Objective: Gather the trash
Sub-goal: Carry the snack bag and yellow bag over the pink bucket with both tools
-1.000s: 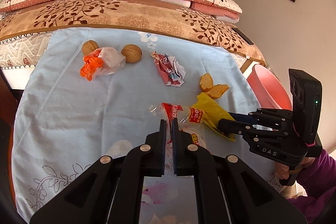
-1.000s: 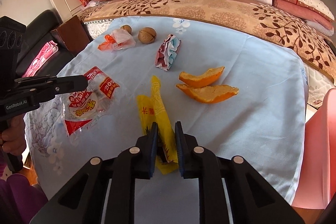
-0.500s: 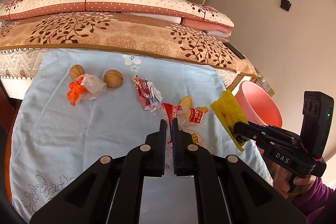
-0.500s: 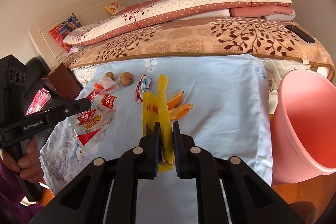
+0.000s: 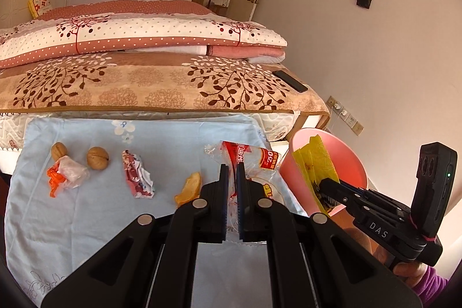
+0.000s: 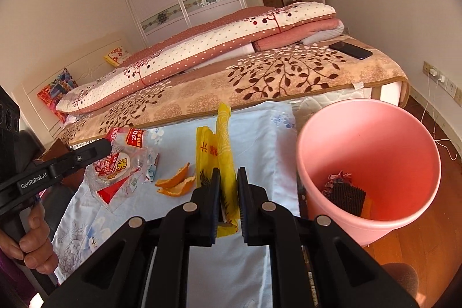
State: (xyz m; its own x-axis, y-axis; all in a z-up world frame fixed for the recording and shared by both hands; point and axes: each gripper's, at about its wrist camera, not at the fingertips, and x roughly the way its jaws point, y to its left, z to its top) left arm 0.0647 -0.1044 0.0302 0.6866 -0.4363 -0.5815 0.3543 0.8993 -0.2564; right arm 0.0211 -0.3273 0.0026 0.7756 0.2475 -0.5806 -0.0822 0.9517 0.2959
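My left gripper (image 5: 232, 168) is shut on a clear plastic wrapper with red print (image 5: 254, 159) and holds it above the blue cloth (image 5: 86, 210). My right gripper (image 6: 228, 172) is shut on a yellow wrapper (image 6: 221, 146), lifted beside the pink bin (image 6: 372, 152); in the left wrist view the yellow wrapper (image 5: 316, 163) hangs in front of the bin (image 5: 343, 160). On the cloth lie orange peel (image 6: 176, 182), a crumpled red-white wrapper (image 5: 137, 178), an orange-and-clear wrapper (image 5: 65, 175) and two walnuts (image 5: 98, 158).
The bin stands on the wooden floor (image 6: 418, 244) right of the cloth and holds some trash (image 6: 345, 192). A bed with folded quilts (image 5: 130, 36) lies behind. A black phone (image 6: 350, 50) rests on the bed blanket.
Both grippers have lifted their wrappers off the cloth and moved right. The yellow wrapper now hangs next to the pink bin.
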